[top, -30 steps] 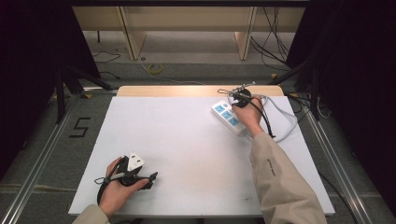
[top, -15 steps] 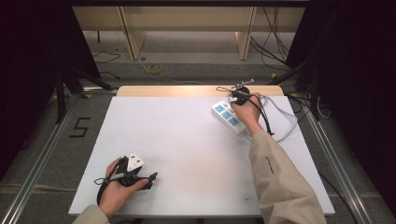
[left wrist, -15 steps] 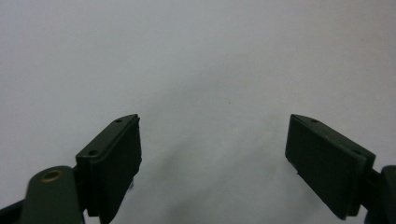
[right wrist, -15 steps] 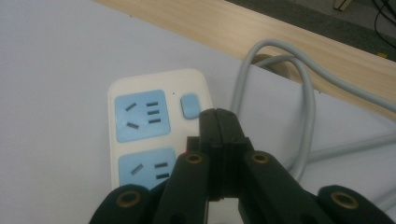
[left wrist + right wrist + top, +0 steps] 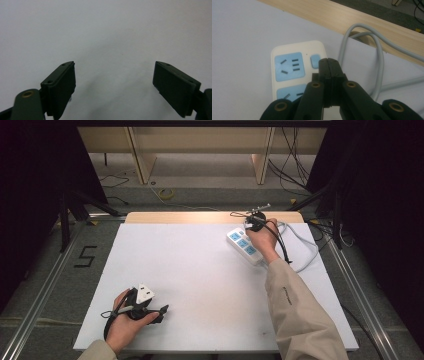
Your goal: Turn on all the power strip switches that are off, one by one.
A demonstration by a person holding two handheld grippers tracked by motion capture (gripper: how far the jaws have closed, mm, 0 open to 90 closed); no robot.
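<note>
The power strip (image 5: 243,245) lies at the table's (image 5: 200,270) far right, its cable (image 5: 305,245) just right of it.

1. High view: light is falling from overhead onto the white table sheet (image 5: 200,270), which is reading evenly bright with no hard glare; the surroundings at both sides are sinking into near black.
2. Same view is looking soft and slightly grainy, and fine detail is smearing.
3. Left gripper view: the sheet is showing as flat grey, darkening toward the corners; soft shadows are pooling under the open jaws of the left gripper (image 5: 113,87).
4. Right gripper view: the closed tips of the right gripper (image 5: 329,65) are blurring at close range; the power strip (image 5: 289,67) is staying fairly sharp, with a mild cool cast.
</note>
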